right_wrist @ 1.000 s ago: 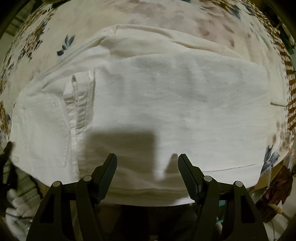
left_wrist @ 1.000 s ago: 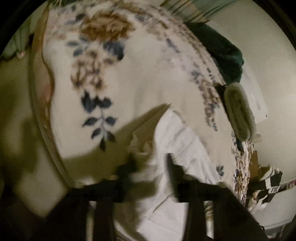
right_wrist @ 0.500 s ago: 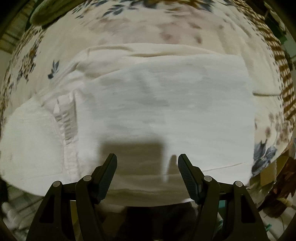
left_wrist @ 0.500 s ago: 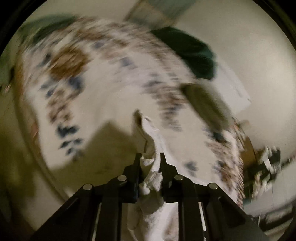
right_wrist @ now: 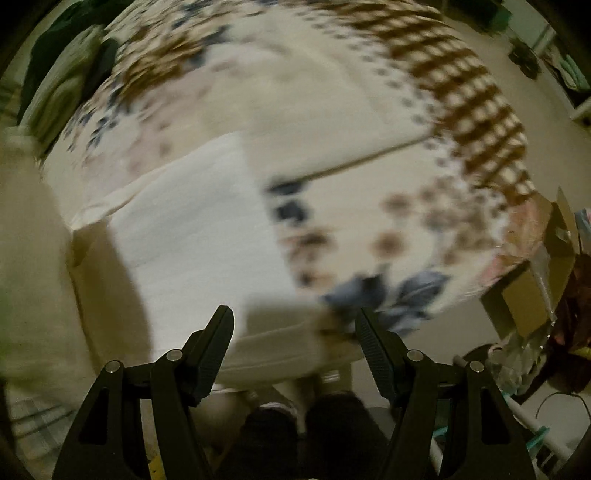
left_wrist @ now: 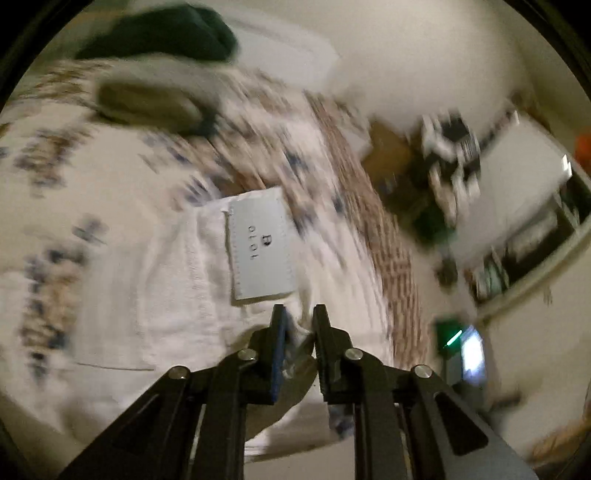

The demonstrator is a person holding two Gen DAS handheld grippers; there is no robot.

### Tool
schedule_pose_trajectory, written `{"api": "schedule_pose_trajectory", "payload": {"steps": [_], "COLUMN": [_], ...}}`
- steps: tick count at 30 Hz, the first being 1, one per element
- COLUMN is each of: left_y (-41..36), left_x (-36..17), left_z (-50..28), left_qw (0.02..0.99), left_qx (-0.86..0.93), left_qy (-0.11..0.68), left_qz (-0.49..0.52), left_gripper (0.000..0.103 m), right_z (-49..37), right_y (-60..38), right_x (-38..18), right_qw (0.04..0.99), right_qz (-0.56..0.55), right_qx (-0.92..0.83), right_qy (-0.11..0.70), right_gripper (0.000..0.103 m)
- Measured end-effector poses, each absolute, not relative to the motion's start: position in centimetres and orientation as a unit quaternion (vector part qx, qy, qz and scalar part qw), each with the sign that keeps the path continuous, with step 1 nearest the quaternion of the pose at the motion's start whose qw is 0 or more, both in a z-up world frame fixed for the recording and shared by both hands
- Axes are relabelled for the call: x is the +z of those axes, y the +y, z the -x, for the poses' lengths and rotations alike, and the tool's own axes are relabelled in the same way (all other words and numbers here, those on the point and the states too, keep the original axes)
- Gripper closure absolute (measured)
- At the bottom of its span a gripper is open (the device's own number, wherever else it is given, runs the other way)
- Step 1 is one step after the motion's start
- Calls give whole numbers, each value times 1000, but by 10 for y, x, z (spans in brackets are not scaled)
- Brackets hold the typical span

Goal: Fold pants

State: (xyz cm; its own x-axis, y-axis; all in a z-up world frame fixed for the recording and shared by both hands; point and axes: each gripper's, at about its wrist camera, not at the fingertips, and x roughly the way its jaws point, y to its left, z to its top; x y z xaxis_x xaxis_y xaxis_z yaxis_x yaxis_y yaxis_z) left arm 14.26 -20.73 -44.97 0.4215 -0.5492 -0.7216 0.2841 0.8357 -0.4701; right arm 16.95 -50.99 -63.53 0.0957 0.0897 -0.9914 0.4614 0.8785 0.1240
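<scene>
The white pants (left_wrist: 173,280) lie on a floral bedspread (left_wrist: 55,155). In the left wrist view their waistband label (left_wrist: 258,243) faces me. My left gripper (left_wrist: 300,325) is shut on a bunch of the white fabric and holds it lifted just past the label. In the right wrist view the folded pants (right_wrist: 192,236) sit at the left on the bedspread (right_wrist: 332,110), blurred by motion. My right gripper (right_wrist: 295,325) is open and empty, above the pants' near right corner at the bed's front edge.
A rolled olive towel (left_wrist: 147,103) and a dark green cloth (left_wrist: 162,33) lie at the far side of the bed. Clutter and a shelf (left_wrist: 517,251) stand to the right. A cardboard box (right_wrist: 532,280) sits by the bed's right edge.
My left gripper closed on the pants' fabric and swung it right across the bed, so the waistband label now shows. My right gripper stayed open and moved right, toward the pants' corner.
</scene>
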Motion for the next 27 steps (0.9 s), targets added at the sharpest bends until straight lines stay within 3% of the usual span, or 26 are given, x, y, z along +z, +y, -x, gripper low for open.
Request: {"api": "schedule_pose_trajectory", "payload": {"steps": [5, 7, 8, 10, 11, 18, 23, 24, 25, 27], "left_y": [-259, -257, -250, -239, -232, -162, -119, -114, -106, -98], "left_x": [-479, -470, -464, -457, -455, -472, -507, -510, -513, -515], "left_z": [-149, -148, -150, -150, -154, -183, -198, -199, -199, -200], "left_qw": [791, 796, 802, 810, 814, 836, 812, 809, 807, 806], "left_qx": [-252, -241, -232, -208, -189, -2, 62, 70, 83, 94], "left_qy": [554, 553, 549, 546, 548, 546, 577, 580, 581, 583], "left_qz": [61, 46, 44, 41, 36, -54, -63, -61, -59, -52], "left_gripper": [92, 71, 65, 28, 21, 19, 19, 19, 19, 19], "right_z": [-159, -157, -159, -170, -175, -236, -259, -260, -258, -255], "right_y": [-552, -561, -558, -549, -544, -489, -465, -460, -455, -442], "right_x": [-647, -650, -650, -651, -650, -679, -719, -717, -713, -705], "right_qw": [710, 713, 714, 717, 719, 714, 697, 707, 712, 726], "right_qz": [-233, -254, -264, -280, -285, -286, -293, -292, -287, -255], "right_qx": [-120, -97, -86, -51, -34, 71, 53, 44, 48, 34], "right_qy": [654, 646, 642, 636, 633, 635, 652, 642, 639, 638], "right_gripper": [31, 27, 27, 27, 27, 27, 26, 34, 51, 64]}}
